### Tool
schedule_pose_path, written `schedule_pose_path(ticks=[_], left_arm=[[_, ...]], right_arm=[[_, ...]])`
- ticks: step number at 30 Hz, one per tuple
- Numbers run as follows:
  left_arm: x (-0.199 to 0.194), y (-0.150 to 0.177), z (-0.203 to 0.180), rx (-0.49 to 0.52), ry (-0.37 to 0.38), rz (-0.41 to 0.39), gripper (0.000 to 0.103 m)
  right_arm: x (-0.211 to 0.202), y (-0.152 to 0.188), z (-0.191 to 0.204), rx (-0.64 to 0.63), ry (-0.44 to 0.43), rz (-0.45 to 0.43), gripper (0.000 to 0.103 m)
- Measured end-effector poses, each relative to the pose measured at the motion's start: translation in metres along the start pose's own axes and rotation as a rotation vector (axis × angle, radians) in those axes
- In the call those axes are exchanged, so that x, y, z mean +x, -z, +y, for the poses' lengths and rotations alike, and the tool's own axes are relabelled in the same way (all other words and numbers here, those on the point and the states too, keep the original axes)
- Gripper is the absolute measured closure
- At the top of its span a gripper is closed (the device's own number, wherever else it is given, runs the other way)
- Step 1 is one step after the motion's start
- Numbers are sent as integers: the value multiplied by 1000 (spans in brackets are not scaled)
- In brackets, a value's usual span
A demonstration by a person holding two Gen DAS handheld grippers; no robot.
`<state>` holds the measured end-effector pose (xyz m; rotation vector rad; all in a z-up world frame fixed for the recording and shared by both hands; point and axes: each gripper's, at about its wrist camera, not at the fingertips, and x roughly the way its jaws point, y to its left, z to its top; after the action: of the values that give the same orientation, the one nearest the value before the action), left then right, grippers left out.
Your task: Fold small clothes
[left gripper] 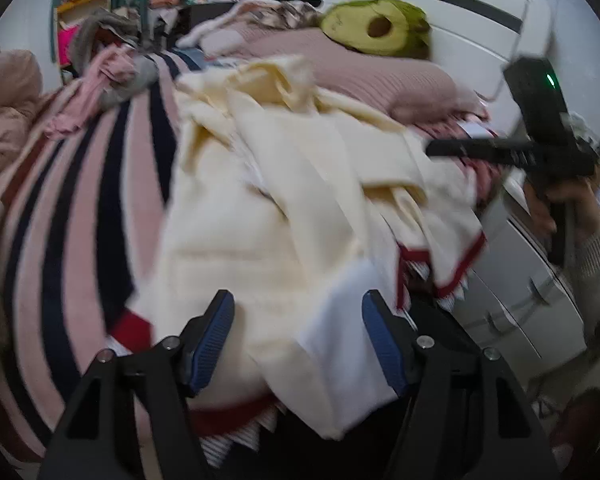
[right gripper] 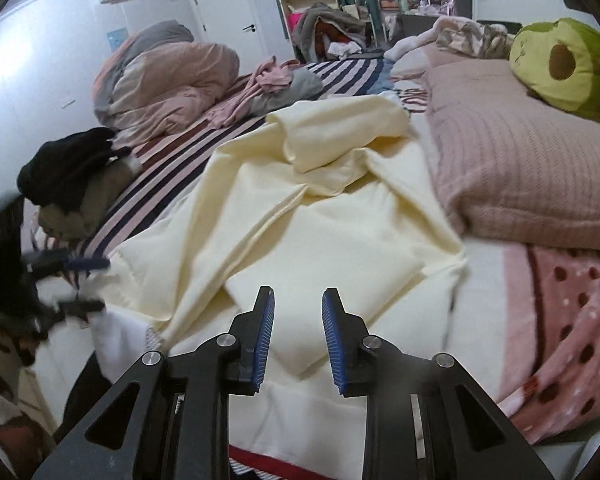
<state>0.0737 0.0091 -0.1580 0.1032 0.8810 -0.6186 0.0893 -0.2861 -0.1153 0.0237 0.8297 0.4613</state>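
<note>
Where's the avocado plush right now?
The avocado plush sits far right in the right wrist view, atop the pink pillow, beyond the cream garment.

one cream garment (right gripper: 300, 208), one pink pillow (right gripper: 520, 160), one avocado plush (right gripper: 560, 68), two tools (right gripper: 298, 336)

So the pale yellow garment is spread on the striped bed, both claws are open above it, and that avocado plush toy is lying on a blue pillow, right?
Nearly. The avocado plush toy rests on a pink ribbed pillow, not a blue one; the right wrist view shows this clearly. The rest holds: the pale yellow garment lies on the striped bed, with the left claw and right claw open above it.
</note>
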Motion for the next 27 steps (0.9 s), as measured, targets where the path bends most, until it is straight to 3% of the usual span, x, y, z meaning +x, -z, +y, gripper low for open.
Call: schedule_pose_path(ticks=[4, 7, 8, 10, 17, 22, 27], left_arm=[[8, 8, -12, 48, -17, 21, 44], [13, 9, -11, 43, -33, 54, 88], [13, 9, -9, 30, -23, 55, 96], [6, 11, -4, 2, -15, 36, 98], [-57, 25, 33, -144, -118, -115, 99], [-83, 34, 56, -226, -175, -164, 99], [-90, 40, 71, -310, -141, -180, 99]], right_arm=[[2, 0, 5, 14, -21, 2, 82], [3, 0, 9, 17, -31, 0, 82], [4, 0, 11, 17, -38, 1, 82], [5, 0, 14, 14, -44, 4, 82], [15, 2, 36, -24, -78, 34, 81], [36, -4, 63, -80, -128, 50, 82], [52, -16, 92, -135, -205, 34, 82]])
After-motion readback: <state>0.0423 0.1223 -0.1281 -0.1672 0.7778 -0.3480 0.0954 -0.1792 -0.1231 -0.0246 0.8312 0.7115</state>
